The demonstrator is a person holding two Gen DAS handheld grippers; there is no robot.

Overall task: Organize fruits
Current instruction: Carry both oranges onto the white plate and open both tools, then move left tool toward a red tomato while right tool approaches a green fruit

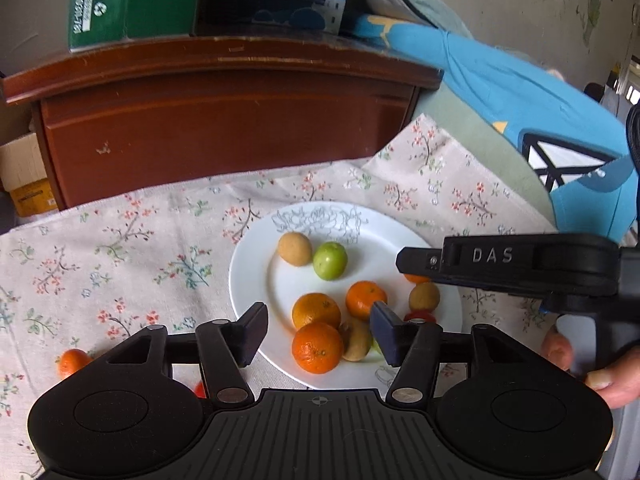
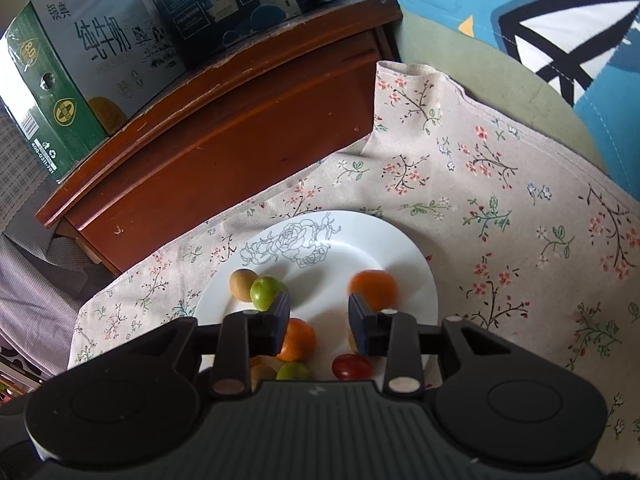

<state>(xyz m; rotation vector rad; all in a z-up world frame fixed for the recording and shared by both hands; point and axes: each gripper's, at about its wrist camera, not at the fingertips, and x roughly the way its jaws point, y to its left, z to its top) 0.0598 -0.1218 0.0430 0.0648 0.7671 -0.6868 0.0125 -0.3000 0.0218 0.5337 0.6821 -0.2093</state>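
A white plate (image 1: 256, 264) with a rose drawing holds several fruits: oranges (image 1: 317, 347), a green fruit (image 1: 330, 261), tan fruits (image 1: 295, 249) and a red tomato (image 1: 420, 315). My left gripper (image 1: 318, 330) is open and empty above the plate's near edge. My right gripper (image 2: 319, 320) is open and empty over the plate (image 2: 416, 264); an orange (image 2: 374, 289) lies blurred just past its right finger. The right gripper's body also shows in the left wrist view (image 1: 508, 266), over the plate's right side. A green fruit (image 2: 267, 288) and a red tomato (image 2: 351, 366) are on the plate.
One orange (image 1: 73, 362) and a red fruit (image 1: 199, 390) lie on the floral cloth (image 1: 120, 248) left of the plate. A brown wooden cabinet (image 1: 224, 120) with cartons (image 2: 72, 80) on top stands behind. Blue bedding (image 1: 520, 92) lies at the right.
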